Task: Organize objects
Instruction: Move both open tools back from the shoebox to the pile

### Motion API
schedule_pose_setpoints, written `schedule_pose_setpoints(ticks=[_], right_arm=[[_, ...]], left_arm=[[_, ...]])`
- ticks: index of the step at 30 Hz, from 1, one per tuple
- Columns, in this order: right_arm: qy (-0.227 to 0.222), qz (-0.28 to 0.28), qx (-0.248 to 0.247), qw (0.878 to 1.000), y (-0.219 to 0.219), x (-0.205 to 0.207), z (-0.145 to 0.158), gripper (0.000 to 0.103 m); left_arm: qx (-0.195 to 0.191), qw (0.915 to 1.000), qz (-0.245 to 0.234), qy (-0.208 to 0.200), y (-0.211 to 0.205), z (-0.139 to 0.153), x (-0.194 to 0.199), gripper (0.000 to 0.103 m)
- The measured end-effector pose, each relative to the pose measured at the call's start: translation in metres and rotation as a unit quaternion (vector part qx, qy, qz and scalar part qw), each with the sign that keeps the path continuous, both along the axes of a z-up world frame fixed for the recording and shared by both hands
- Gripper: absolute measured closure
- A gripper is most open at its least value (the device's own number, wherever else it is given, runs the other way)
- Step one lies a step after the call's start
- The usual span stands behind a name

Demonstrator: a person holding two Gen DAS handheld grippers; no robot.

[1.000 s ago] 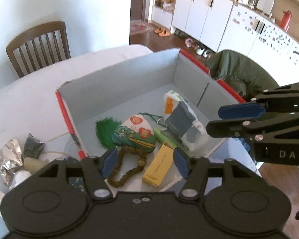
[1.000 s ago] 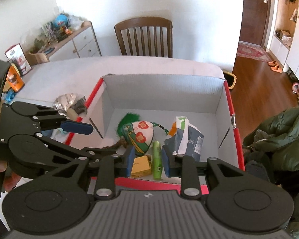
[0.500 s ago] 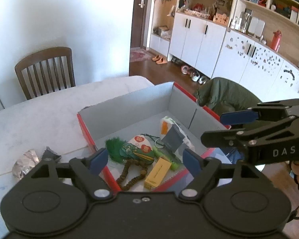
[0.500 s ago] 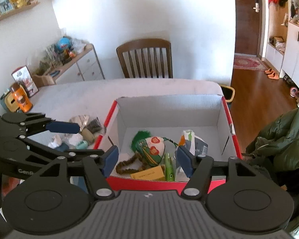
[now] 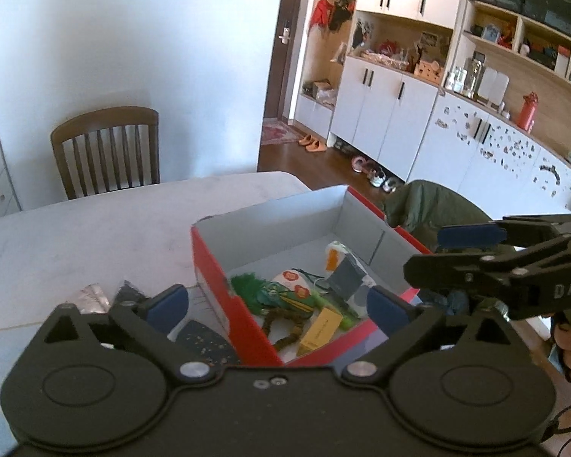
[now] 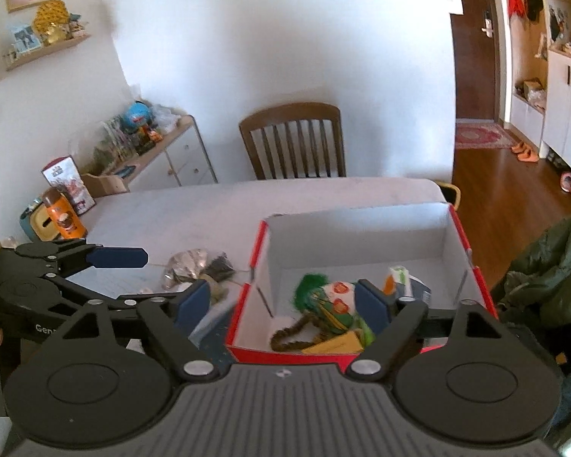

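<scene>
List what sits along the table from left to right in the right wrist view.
orange bottle → left gripper → crumpled foil packet → red box → green jacket

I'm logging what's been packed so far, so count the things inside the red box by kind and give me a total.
In the red box, as far as both views show:
embroidered pouch with green tuft: 1
brown bead string: 1
yellow carton: 1
green tube: 1
white packet with grey label: 1
Total: 5
</scene>
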State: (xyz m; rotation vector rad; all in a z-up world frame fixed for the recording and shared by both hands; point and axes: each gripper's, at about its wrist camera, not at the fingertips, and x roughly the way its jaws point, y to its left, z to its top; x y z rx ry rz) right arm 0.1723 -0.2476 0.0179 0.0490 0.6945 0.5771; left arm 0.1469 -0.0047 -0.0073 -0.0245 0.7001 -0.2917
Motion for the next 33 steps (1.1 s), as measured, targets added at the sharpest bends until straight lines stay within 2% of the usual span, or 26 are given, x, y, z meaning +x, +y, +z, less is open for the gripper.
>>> schedule_pose_setpoints(ticks=[8, 12, 21, 30, 33], right_arm=[[-0.021, 0.017, 0.007, 1.0, 0.032, -0.018, 0.007, 0.016], [-0.004, 0.02, 0.019, 1.0, 0.047, -0.022, 0.003, 0.016], [0.018, 0.027, 0.011, 0.999, 0.088, -0.03, -0.008, 0.016], [-0.02, 0.03, -0.021, 0.999, 0.133, -0.038, -0.019, 0.016], [-0.01, 0.035, -0.031, 0.999, 0.151, -0.033, -0.027, 0.016]], left_arm=[[-0.008, 0.9996, 0.014, -0.021, 0.034, 0.005, -0.018, 0.001], [-0.011, 0.9993, 0.025, -0.026, 0.053, 0.004, -0.024, 0.001], [0.013, 0.9982, 0.036, -0.046, 0.095, -0.005, -0.036, 0.0], [0.033, 0.9967, 0.065, -0.036, 0.149, -0.027, -0.035, 0.0], [0.032, 0.9969, 0.068, -0.024, 0.166, -0.038, -0.031, 0.0]])
